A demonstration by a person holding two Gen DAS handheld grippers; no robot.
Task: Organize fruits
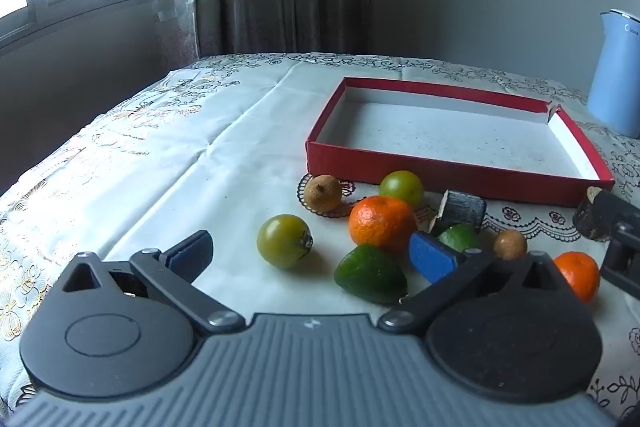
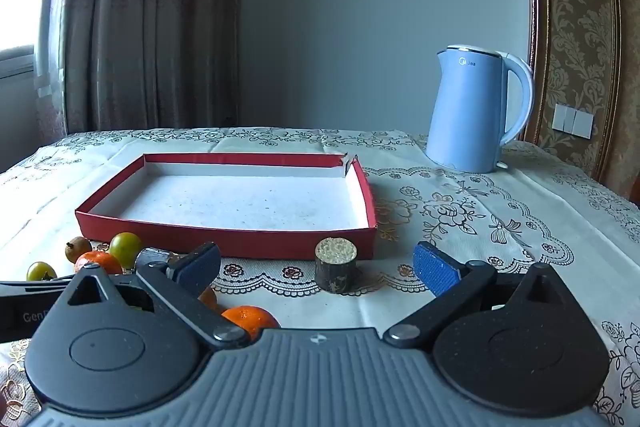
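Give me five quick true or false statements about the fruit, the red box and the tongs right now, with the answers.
1. The shallow red cardboard box holds no fruit. True.
2. The pale blue electric kettle stands inside the box. False: it stands on the tablecloth beyond it.
3. The left tongs clamp the large orange mandarin. False: they are open and hold nothing.
4. The right tongs are open. True.
5. All fruit is orange. False: some is green or brown.

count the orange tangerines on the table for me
2. One tangerine sits in the middle of the fruit cluster, in front of the red box. The other tangerine lies at the cluster's right end, partly behind the left gripper's housing. More could be hidden behind the grippers.
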